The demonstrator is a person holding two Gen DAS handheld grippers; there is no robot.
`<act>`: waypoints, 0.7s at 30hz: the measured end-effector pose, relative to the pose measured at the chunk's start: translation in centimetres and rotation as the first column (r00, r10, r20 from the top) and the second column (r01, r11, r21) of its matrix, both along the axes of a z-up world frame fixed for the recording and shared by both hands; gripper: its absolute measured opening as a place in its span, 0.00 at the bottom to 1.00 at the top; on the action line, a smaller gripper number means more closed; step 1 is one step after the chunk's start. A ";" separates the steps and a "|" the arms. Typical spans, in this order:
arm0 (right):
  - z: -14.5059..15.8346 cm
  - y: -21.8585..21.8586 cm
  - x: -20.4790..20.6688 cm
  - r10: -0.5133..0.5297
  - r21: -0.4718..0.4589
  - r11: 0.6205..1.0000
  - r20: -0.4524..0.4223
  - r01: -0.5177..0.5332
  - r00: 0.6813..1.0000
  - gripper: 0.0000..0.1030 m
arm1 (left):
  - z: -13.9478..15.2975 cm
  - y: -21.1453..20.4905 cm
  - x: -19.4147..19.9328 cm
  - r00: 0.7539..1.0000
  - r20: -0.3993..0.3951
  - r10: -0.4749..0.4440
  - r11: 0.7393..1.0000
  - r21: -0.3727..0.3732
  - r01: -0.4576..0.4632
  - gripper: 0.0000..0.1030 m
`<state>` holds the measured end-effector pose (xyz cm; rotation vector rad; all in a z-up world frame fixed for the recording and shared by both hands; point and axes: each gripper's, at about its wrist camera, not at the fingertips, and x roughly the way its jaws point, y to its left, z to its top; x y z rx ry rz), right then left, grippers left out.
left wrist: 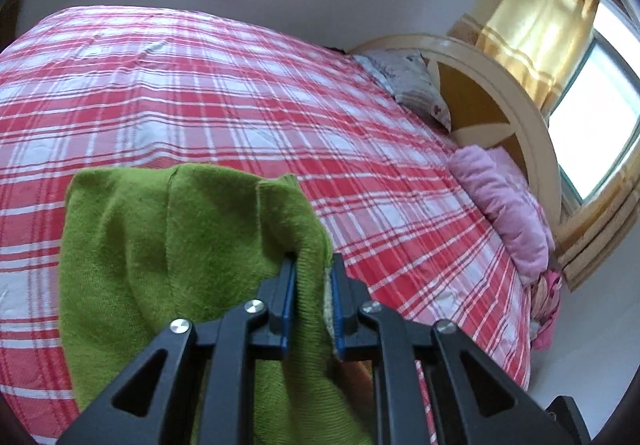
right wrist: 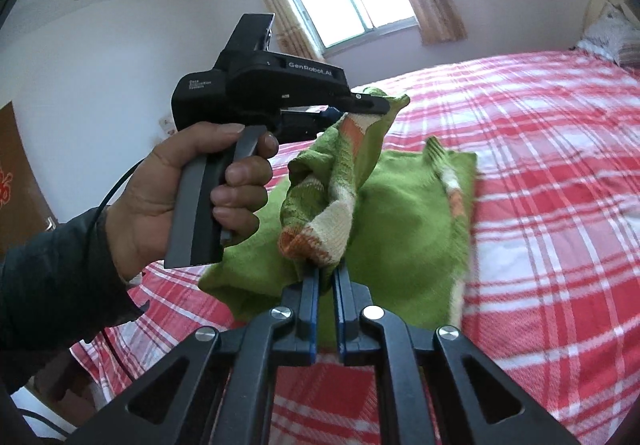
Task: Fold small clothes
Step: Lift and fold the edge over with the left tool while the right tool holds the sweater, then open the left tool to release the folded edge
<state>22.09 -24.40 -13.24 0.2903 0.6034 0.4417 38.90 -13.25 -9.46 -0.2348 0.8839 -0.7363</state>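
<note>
Both grippers have hold of one green knitted garment (right wrist: 404,229), and the bed (left wrist: 200,85) with its red-and-white plaid cover serves as landmark for all that follows; the left gripper (left wrist: 314,273) has its blue-lined jaws drawn nearly together on a ribbed green edge, cloth filling the narrow gap between them; the right gripper (right wrist: 326,275) is likewise pinched close on a striped cuff or hem of orange, cream and green. In the right wrist view the left gripper (right wrist: 362,103) appears from the side, held in a bare hand (right wrist: 180,189), lifting its bit of cloth above the bed; the striped band runs down from it to the right gripper, so the two holds seem to lie along one edge or sleeve. The bulk of the garment lies on the bed cover near the bed's near edge, partly doubled, another striped band (right wrist: 448,181) showing on its far side; pillows (left wrist: 504,205) sit well apart at the head of the bed.

By my reading the step in hand is a fold in mid-carry: a sleeve or side raised off the bed and not yet laid over the body. The next move would call for both holds to travel together across the green panel, keeping the edge taut and level, then to lower it flat onto the bed before the jaws let go; slack between the grippers would likely bunch the knit.
</note>
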 end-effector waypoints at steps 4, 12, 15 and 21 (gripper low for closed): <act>-1.4 -2.0 0.0 -0.036 0.026 0.999 -0.039 0.037 0.999 0.06 | -1.0 -2.3 -0.2 1.000 0.005 -0.026 0.999 0.035 0.026 0.15; -3.2 -3.4 0.3 -0.067 0.052 0.996 -0.130 0.075 0.989 0.06 | -0.7 -2.6 -4.1 0.990 0.104 -0.100 0.989 0.121 0.087 0.25; -3.6 -3.6 -0.2 -0.064 0.052 0.996 -0.141 0.072 0.988 0.06 | -0.1 0.0 -6.4 0.980 0.188 -0.067 0.986 0.164 0.036 0.66; -2.9 -4.9 -1.7 -0.142 0.049 0.988 -0.127 0.149 0.982 0.10 | -0.7 6.8 -10.2 0.954 0.297 0.051 0.979 0.174 -0.107 0.75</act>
